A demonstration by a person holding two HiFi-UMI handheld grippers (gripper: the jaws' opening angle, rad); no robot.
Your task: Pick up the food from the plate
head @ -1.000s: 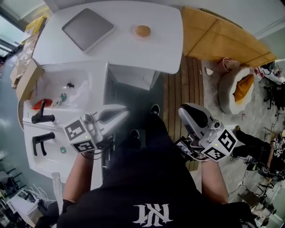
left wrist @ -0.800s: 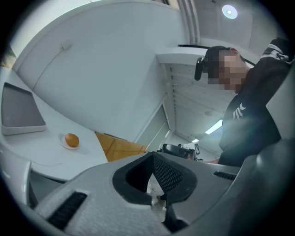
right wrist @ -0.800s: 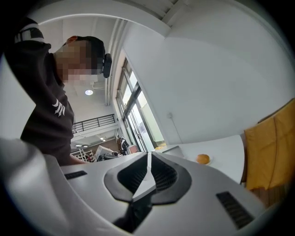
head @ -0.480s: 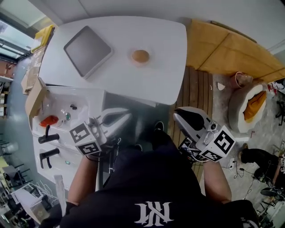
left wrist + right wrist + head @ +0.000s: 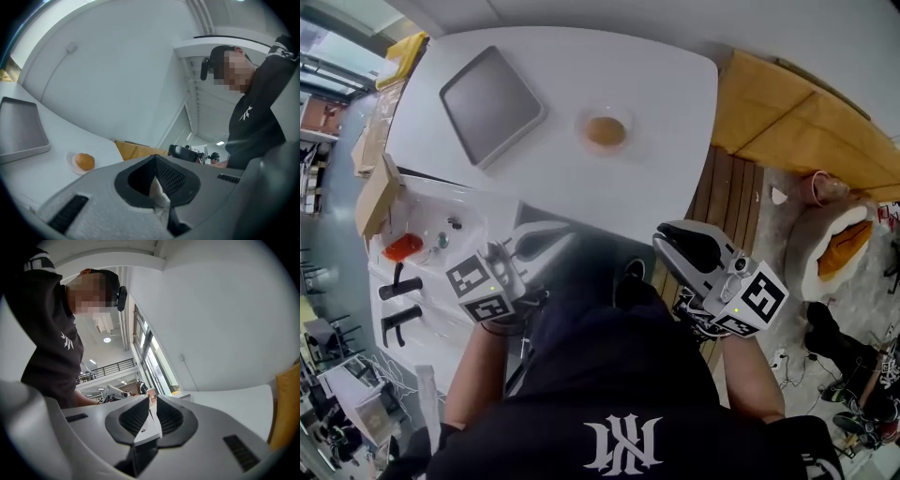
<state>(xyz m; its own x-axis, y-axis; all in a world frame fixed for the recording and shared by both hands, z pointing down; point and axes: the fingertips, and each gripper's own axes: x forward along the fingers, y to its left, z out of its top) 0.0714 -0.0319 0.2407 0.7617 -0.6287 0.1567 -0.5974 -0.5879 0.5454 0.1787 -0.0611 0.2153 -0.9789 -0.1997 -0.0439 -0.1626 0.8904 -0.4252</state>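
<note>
A round brown bun (image 5: 606, 129) lies on a small pale plate (image 5: 584, 125) near the middle of the white table (image 5: 666, 103). In the left gripper view the bun (image 5: 85, 161) and plate (image 5: 70, 162) show low at the left, well ahead of the jaws. My left gripper (image 5: 566, 237) hangs short of the table's near edge, jaws shut and holding nothing. My right gripper (image 5: 662, 242) floats at the same distance to the right, over the wooden floor, also shut and holding nothing. Both point level toward the table, apart from the plate.
A flat grey tray (image 5: 492, 103) sits on the table left of the plate. A white sink counter with black taps (image 5: 398, 286) and a cardboard box (image 5: 375, 192) stand at the left. At the right are a yellow bench (image 5: 787, 112) and a round cushion (image 5: 834, 244).
Both grippers have moved forward toward the table, which now lies closer and larger in the head view. Their jaws have stayed shut.
</note>
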